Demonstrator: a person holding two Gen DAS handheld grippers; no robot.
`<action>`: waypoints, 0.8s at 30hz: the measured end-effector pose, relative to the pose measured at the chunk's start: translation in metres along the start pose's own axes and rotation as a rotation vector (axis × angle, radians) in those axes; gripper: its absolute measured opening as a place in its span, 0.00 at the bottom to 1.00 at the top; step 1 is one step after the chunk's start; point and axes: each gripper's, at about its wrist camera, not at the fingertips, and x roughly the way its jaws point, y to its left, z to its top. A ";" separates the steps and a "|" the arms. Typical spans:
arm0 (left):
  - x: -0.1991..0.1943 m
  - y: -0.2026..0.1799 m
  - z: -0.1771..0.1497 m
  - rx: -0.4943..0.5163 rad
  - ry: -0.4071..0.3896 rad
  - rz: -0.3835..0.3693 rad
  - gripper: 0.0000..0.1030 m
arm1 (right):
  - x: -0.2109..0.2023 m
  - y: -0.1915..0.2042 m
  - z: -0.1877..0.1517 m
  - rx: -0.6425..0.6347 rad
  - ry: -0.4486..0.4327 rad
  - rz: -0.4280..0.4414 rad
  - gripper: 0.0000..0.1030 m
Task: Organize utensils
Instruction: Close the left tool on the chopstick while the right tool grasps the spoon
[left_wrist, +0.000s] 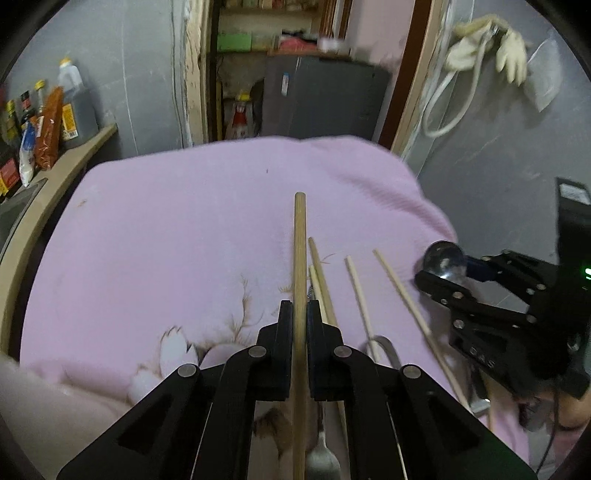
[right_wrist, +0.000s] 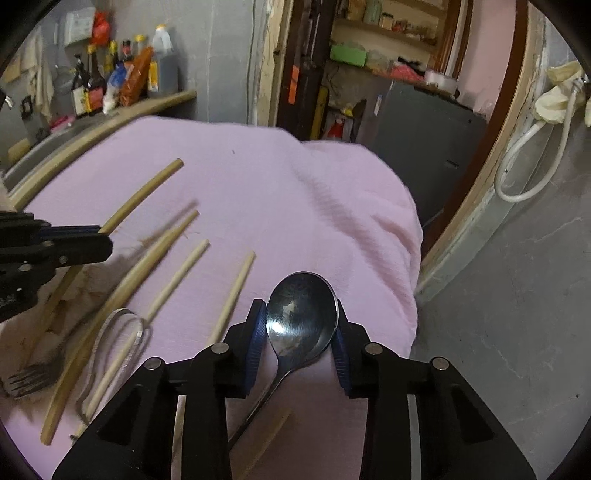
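Landmark: the pink cloth (left_wrist: 184, 221) that covers the work surface; every place below is given against it.
Left gripper (left_wrist: 300, 314): clenched on a wooden chopstick (left_wrist: 300, 258), which runs straight out between the pads and appears lifted just clear of the cloth's middle.
Right gripper (right_wrist: 301, 325): its blue pads (right_wrist: 258, 339) sit against both sides of the bowl of a steel spoon (right_wrist: 303, 317), near the cloth's right edge; I judge it a grasp, with the handle trailing back underneath.
Loose chopsticks: several more lie on the cloth between the two grippers, roughly parallel, among them a pale one (right_wrist: 177, 280) and another (right_wrist: 232, 299) closer to the spoon.
Fork (right_wrist: 29, 380): lies at the near left part of the cloth, tines toward the camera, beside a long chopstick (right_wrist: 110, 314).
Wire piece (right_wrist: 118, 339): a bent loop of metal on the cloth, crossing one chopstick; what it is I cannot tell.
Containers: no holder, tray or drawer for utensils shows in either view, so nothing is yet stored in one; bottles (right_wrist: 92, 85) stand on a ledge beyond the cloth's far left corner.
Progress: early, by my judgement. Two items are in hand; the fork and the other chopsticks are still unsorted.
Left to do: group like with like; where they should go is not visible.
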 end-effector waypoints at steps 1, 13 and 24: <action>-0.008 0.001 -0.004 -0.005 -0.029 -0.010 0.05 | -0.004 0.002 -0.001 -0.005 -0.019 -0.006 0.30; -0.068 0.011 -0.028 -0.050 -0.273 -0.054 0.05 | -0.075 0.043 -0.020 -0.164 -0.415 -0.139 0.28; -0.100 0.016 -0.035 -0.049 -0.388 -0.061 0.05 | -0.099 0.065 -0.027 -0.228 -0.569 -0.205 0.03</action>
